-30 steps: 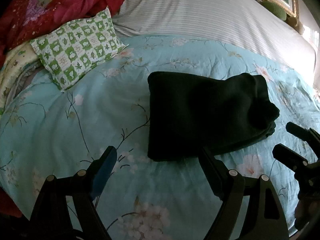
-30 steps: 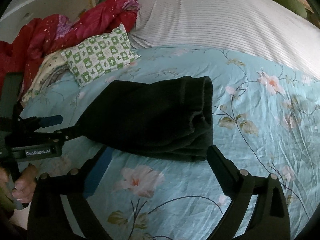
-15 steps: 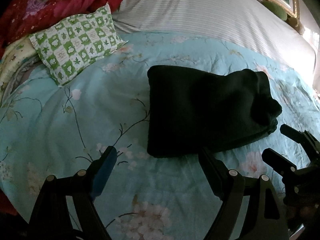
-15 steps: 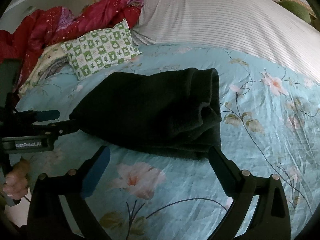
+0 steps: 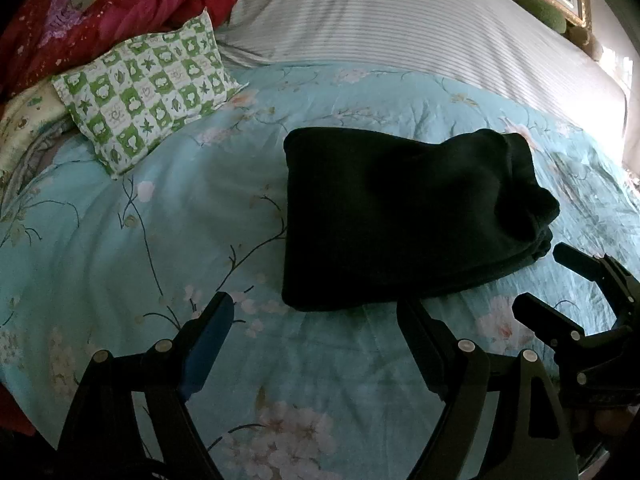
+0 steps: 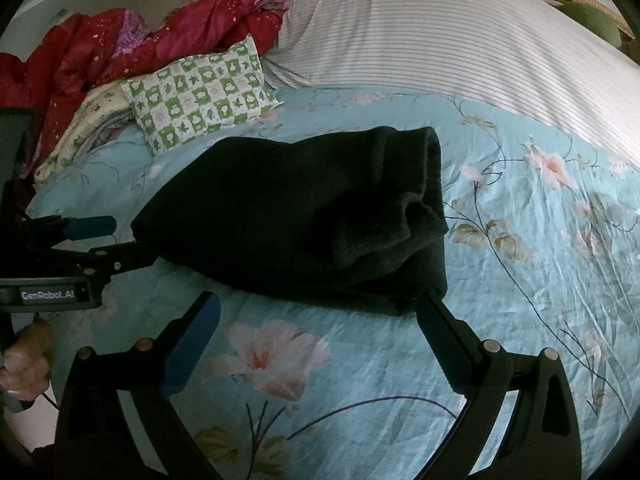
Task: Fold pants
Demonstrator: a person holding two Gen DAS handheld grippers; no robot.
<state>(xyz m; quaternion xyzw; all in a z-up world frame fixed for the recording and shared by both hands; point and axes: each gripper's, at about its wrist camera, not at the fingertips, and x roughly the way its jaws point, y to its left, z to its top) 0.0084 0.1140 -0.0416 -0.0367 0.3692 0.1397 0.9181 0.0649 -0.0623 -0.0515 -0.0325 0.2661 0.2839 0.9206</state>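
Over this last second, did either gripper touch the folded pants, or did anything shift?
Both open grippers, left gripper and right gripper, eased slightly nearer the black pants without gripping them. The pants stayed folded on the floral quilt; the checked pillow stayed put.

bed point(image 5: 120, 264), turquoise floral cover | folded black pants point(image 5: 392, 216) lie mid-cover (bulkier rolled end toward the right edge) | green-checked pillow point(image 5: 148, 88) near the far left corner | red quilt point(image 5: 120, 8) heaped behind it | striped sheet point(image 5: 400, 20) along the far edge
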